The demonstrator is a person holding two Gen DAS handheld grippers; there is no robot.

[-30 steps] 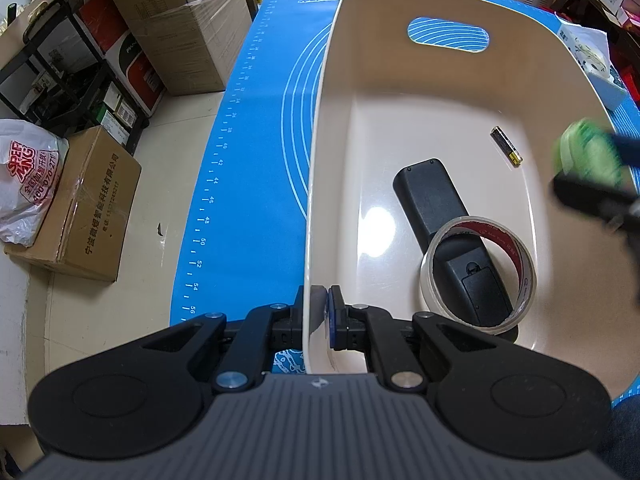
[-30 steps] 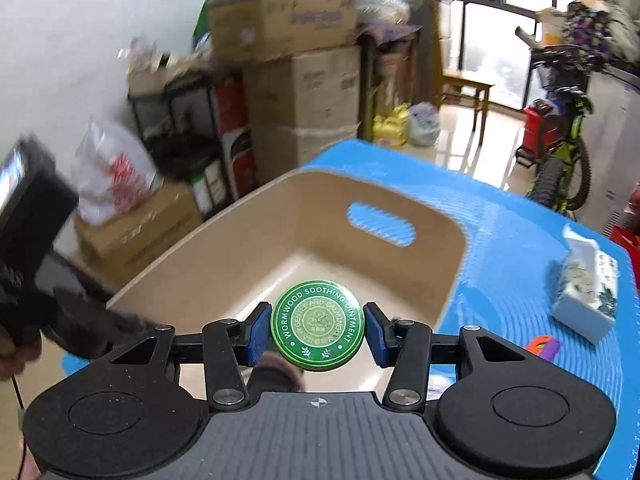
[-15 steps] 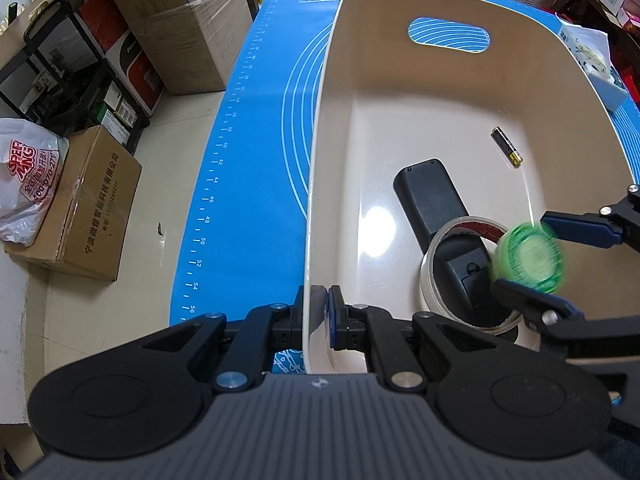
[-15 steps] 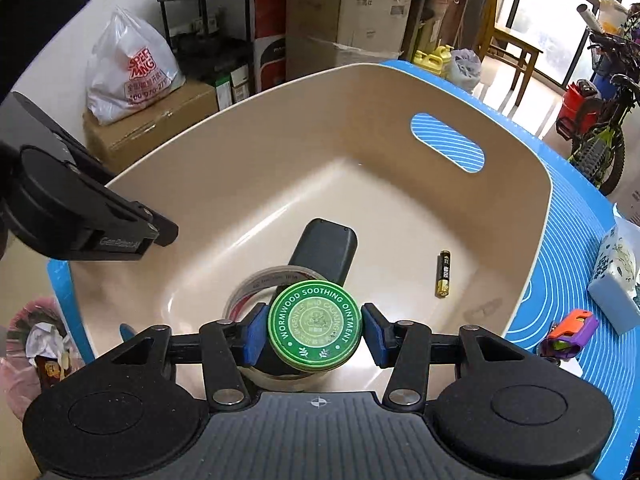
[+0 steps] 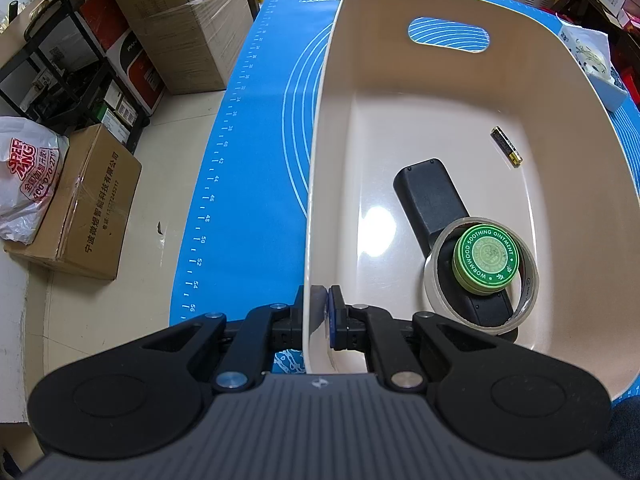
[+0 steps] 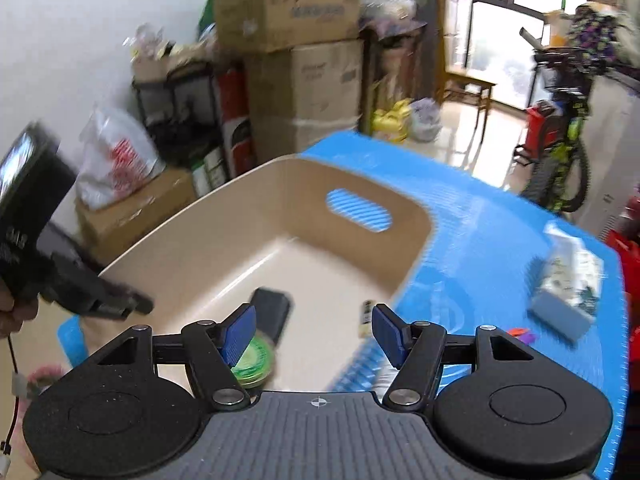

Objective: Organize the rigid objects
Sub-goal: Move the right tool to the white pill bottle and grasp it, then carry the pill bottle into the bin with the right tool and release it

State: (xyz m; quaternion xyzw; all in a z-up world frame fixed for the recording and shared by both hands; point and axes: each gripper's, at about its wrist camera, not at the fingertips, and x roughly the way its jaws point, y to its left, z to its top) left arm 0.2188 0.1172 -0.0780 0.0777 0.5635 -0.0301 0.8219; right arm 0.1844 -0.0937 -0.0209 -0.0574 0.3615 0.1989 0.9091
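On the floor at the far left lie a white plastic bag (image 5: 28, 184) with red print and a brown cardboard box (image 5: 80, 208), with taller cartons (image 5: 180, 20) stacked behind them. Beside these the table carries a blue mat (image 5: 248, 152) printed with a ruler scale and curved lines, and on the mat stands a cream bin (image 5: 560, 92) with an oval handle slot in its far wall. The left tongs (image 5: 320, 316) are clamped on the bin's near-left wall, one finger outside and the blue-padded one inside. In the bin a black remote control (image 5: 430, 196) lies slantwise, its near end passing under a clear roll of tape (image 5: 528, 292) that lies flat. The green ointment tin (image 5: 485, 259), lid up with white lettering around its edge, sits inside the ring of tape on top of the remote. Farther right, near the bin's right wall, a small black-and-gold battery (image 5: 506, 151) lies apart from the rest. The right tongs (image 6: 316, 332) hang above the bin's near edge with their blue pads spread wide and nothing between them; the tin (image 6: 252, 364) shows blurred just below the left pad. On the mat to the right of the bin rests a tissue pack (image 6: 568, 284), and beside it something small in orange and purple (image 6: 522, 334), too blurred to name. A bicycle (image 6: 560, 152) stands beyond.
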